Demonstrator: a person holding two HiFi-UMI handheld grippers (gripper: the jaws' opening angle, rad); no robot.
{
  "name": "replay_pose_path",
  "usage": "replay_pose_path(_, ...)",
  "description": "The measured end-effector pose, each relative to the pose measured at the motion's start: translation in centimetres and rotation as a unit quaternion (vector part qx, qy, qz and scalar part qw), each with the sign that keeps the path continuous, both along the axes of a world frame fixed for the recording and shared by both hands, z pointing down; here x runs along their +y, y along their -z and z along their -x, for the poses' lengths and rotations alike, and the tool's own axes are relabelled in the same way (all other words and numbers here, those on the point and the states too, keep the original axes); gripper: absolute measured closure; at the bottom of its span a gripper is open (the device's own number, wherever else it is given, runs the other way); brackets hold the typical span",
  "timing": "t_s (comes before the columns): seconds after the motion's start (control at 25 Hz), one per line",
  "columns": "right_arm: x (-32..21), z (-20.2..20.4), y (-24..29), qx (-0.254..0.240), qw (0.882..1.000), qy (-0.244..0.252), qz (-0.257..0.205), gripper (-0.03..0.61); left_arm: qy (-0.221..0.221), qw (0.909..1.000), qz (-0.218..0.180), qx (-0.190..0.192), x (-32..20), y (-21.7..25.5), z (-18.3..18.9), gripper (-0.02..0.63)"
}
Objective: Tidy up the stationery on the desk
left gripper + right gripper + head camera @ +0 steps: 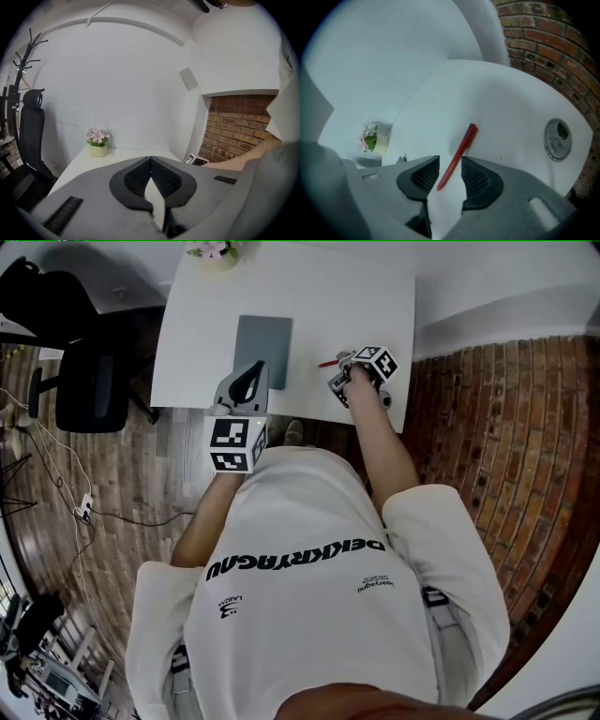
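Head view, from the left: an office chair [84, 381] stands off the white worktop [356, 306], a flower pot [216, 251] sits at its back edge, and a grey pad [262, 348] lies flat near the middle. The left tool [251, 371] hangs over the pad's near end. In the left gripper view its jaws are pressed together with nothing between them, and it points level across the worktop, well away from any stationery.

Further right lies the red pen [328, 363], flat on bare worktop between the pad and the right tool [342, 371], whose tips are right at the pen's near end. The right gripper view shows that tool tipped downward with its jaws standing wide. The pen's lower end sits inside the gap, but neither pad presses on it. The pen's long axis slants up and to the right, running out along the gap rather than across it.

The right hand is clearly the nearer one, so closing on that lower end looks like the next move. A round grommet [557, 138] sits in the worktop at far right.
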State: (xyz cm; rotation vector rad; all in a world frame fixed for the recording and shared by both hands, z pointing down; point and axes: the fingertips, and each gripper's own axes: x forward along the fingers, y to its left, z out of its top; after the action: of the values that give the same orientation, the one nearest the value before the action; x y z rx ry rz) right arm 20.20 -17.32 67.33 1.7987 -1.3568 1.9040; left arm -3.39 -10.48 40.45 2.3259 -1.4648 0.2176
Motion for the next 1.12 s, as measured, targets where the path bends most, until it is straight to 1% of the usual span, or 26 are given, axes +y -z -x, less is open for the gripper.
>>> replay_pose_path(0.2, -0.7, -0.1, -0.8, 0.024, 0.999, 0.002, 0.031, 0.437, 0.012, 0.9998, 0.01, 0.01, -0.4, -0.5, 1.0, 0.615)
replay_pose_path(0.28, -1.0, 0.1, -1.4, 0.036, 0.998, 0.009, 0.049, 0.442, 0.017, 0.9997, 0.011, 0.014, -0.7, -0.6, 1.3, 0.615)
replay_pose_path(0.32, -1.1, 0.0, -1.6, 0.047, 0.997, 0.016, 0.061, 0.45, 0.022, 0.9996, 0.01, 0.018, -0.8, -0.6, 1.5, 0.615)
replay_pose_path(0.36, -1.0, -0.1, -1.7, 0.06, 0.995, 0.022, 0.073, 0.484, 0.027, 0.9993, 0.006, 0.023, -0.9, -0.5, 1.6, 0.615)
replay_pose_path(0.44, -0.9, -0.1, -1.7, 0.082, 0.992, 0.041, 0.091, 0.485, 0.033, 0.9989, 0.0, 0.032, -1.0, -0.2, 2.0, 0.615)
replay_pose_path(0.56, -0.9, 0.3, -1.7, 0.118, 0.984, 0.085, 0.103, 0.488, 0.033, 0.9987, 0.001, 0.039, -1.2, -0.2, 2.4, 0.615)
replay_pose_path(0.68, -1.2, 0.5, -1.8, 0.138, 0.979, 0.105, 0.103, 0.497, 0.03, 0.9986, 0.006, 0.042, -1.3, -0.5, 2.3, 0.615)
replay_pose_path(0.72, -1.2, 0.5, -1.6, 0.14, 0.979, 0.106, 0.102, 0.527, 0.029, 0.9986, 0.007, 0.042, -1.2, -0.6, 2.3, 0.615)
replay_pose_path(0.76, -1.2, 0.6, -1.5, 0.14, 0.979, 0.108, 0.101, 0.534, 0.029, 0.9987, 0.007, 0.042, -1.2, -0.6, 2.2, 0.615)
replay_pose_path(0.88, -1.6, 0.8, -1.3, 0.138, 0.98, 0.115, 0.09, 0.534, 0.027, 0.9987, 0.008, 0.042, -1.1, -0.7, 2.3, 0.615)
replay_pose_path(1.0, -2.2, 0.7, -0.7, 0.134, 0.981, 0.127, 0.066, 0.534, 0.028, 0.9988, 0.009, 0.04, -0.9, -0.7, 2.5, 0.615)
replay_pose_path(1.12, -3.0, 0.6, 0.2, 0.14, 0.977, 0.161, 0.029, 0.534, 0.031, 0.9988, 0.01, 0.038, -0.8, -0.7, 2.5, 0.615)
